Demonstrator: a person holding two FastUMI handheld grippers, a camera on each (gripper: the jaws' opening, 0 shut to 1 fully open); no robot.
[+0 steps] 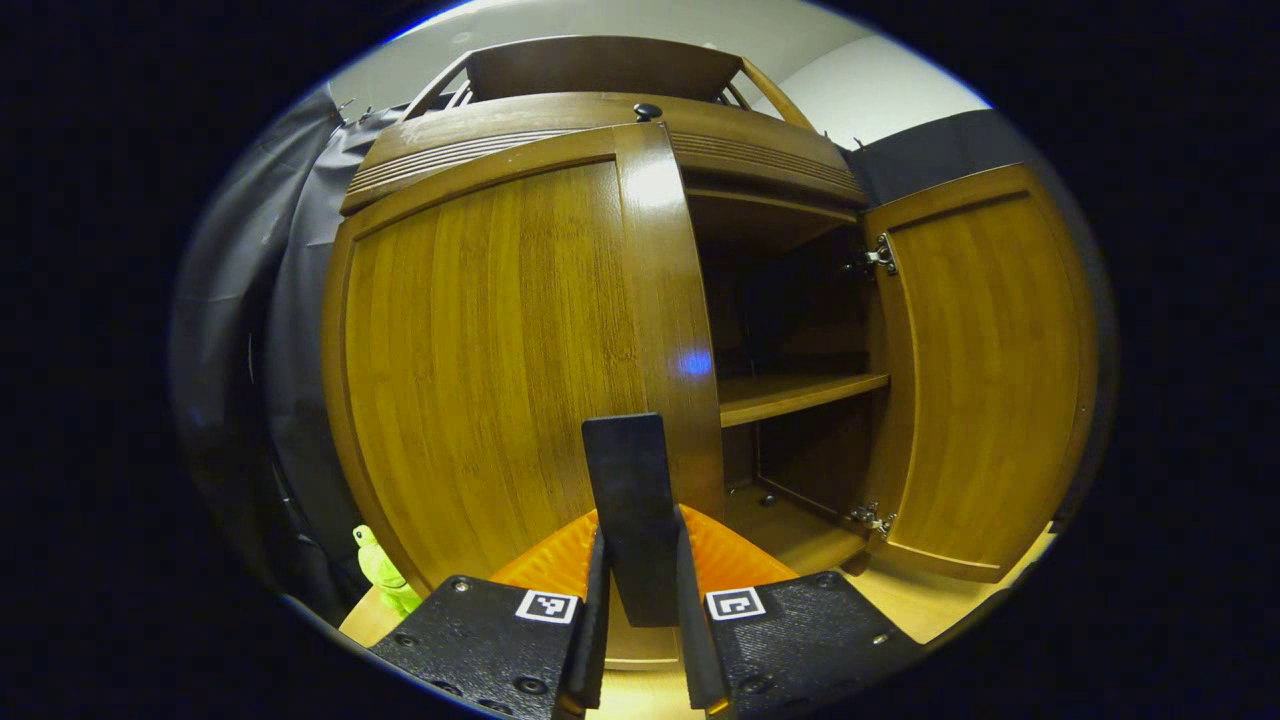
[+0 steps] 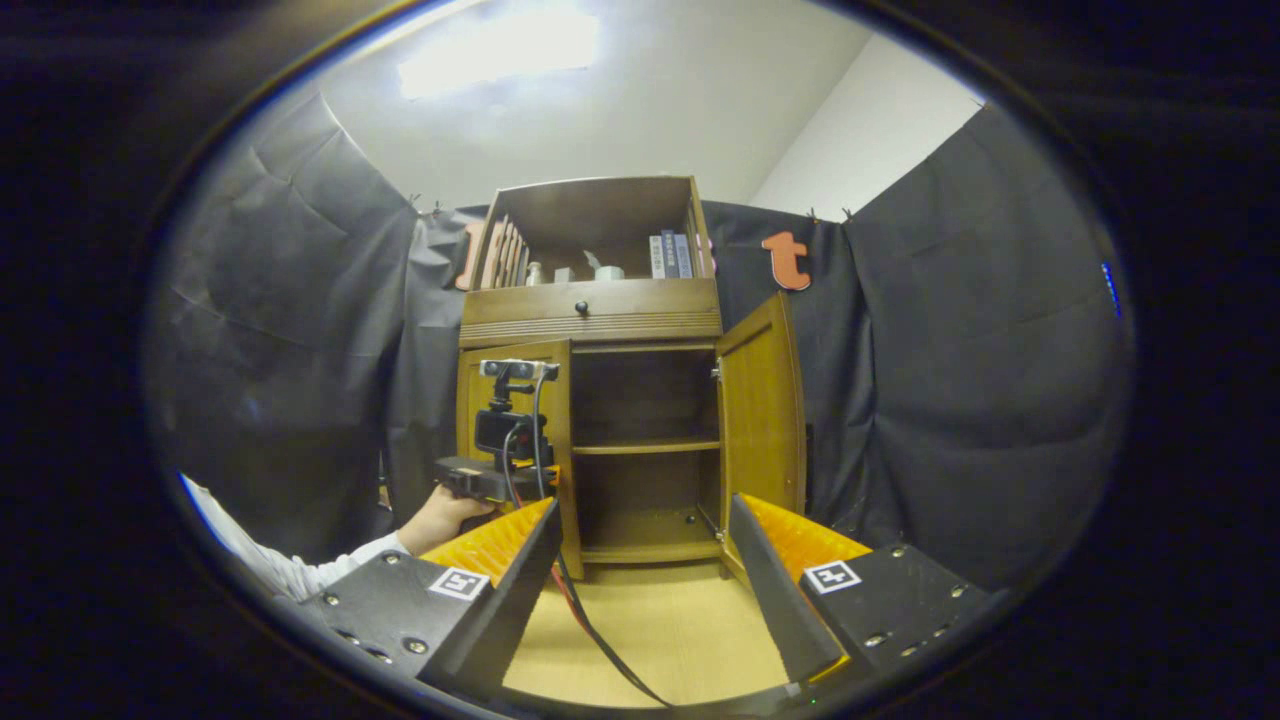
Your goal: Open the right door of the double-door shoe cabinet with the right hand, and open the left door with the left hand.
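The wooden shoe cabinet's left door [image 1: 480, 350] fills the left gripper view and lies flat or nearly flat against the cabinet front. Its black bar handle [image 1: 625, 470] stands upright between the fingers of my left gripper [image 1: 643, 640], which is shut on it. The right door [image 1: 985, 360] is swung wide open, showing a dark interior. In the right gripper view, the cabinet stands farther off, with the left door [image 2: 475, 420] and the open right door [image 2: 765, 410]. A hand [image 2: 440, 520] holds the left gripper [image 2: 490, 480] at the left door. My right gripper [image 2: 640, 590] is open and holds nothing, well back from the cabinet.
Inside the cabinet is one shelf [image 1: 800, 390]. Above the doors are a drawer with a knob [image 2: 581, 308] and an open top shelf with books [image 2: 670, 255]. A green toy [image 1: 380, 575] sits by the cabinet's left foot. A cable [image 2: 600, 640] trails across the wooden floor [image 2: 660, 630].
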